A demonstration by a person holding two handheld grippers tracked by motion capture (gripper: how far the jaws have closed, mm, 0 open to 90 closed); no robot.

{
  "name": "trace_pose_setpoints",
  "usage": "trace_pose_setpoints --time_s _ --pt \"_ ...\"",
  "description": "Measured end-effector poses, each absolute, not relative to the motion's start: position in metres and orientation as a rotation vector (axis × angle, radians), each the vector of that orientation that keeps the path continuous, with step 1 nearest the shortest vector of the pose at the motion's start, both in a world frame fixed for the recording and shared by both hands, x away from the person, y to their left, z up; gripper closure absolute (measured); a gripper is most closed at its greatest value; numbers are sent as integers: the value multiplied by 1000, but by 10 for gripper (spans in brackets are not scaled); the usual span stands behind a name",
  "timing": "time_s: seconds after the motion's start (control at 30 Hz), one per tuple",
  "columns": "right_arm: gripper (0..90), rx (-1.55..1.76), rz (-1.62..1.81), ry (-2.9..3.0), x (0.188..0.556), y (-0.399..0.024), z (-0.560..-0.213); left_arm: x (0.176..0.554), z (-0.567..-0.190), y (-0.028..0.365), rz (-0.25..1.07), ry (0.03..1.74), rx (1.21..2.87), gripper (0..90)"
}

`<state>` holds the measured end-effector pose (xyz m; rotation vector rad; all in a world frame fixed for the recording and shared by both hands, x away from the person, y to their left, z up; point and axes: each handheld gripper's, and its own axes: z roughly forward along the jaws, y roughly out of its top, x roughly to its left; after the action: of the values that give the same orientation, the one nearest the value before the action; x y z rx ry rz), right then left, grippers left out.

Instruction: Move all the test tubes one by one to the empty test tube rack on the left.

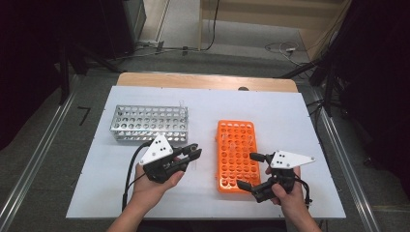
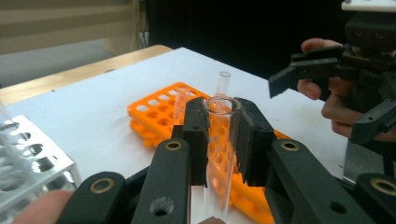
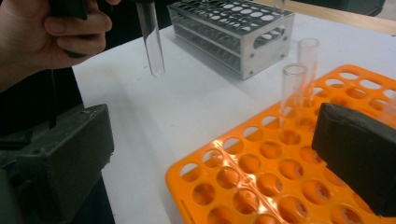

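One glass tube (image 2: pixel 218 140) clamped in left gripper (image 1: pixel 191 153), right gripper (image 1: pixel 251 170) jaws apart; next: seat it in orange rack (image 1: pixel 235 154) at 3 o'clock.

Clear glass test tube (image 2: pixel 218 140): empty, open mouth up, held roughly upright above the white table, left of the orange rack (image 1: pixel 235 153). Orange rack: flat, many round holes, right of centre; two clear tubes (image 3: pixel 293 88) stand upright in its far rows.

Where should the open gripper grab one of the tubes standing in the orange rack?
Grip the bare glass just below the rim of the nearer standing tube, coming from above: it stands upright in the orange rack, so only its upper part is free.
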<state>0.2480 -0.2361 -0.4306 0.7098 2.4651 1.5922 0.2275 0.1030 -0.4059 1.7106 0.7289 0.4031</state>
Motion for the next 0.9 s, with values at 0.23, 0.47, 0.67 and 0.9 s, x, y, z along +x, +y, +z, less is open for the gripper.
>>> trace_pose_setpoints --time_s 0.23,0.47,0.67,0.9 --pt "0 771 1596 2413 255 -254 -431 238 -398 115 443 754 1689 754" --pt "0 818 1581 2377 260 -268 -434 249 -394 124 476 778 1686 754" --pt "0 846 1573 2357 263 -277 -435 264 -391 134 495 806 1676 755" --pt "0 854 1567 2342 265 -282 -437 280 -386 139 519 831 1669 755"
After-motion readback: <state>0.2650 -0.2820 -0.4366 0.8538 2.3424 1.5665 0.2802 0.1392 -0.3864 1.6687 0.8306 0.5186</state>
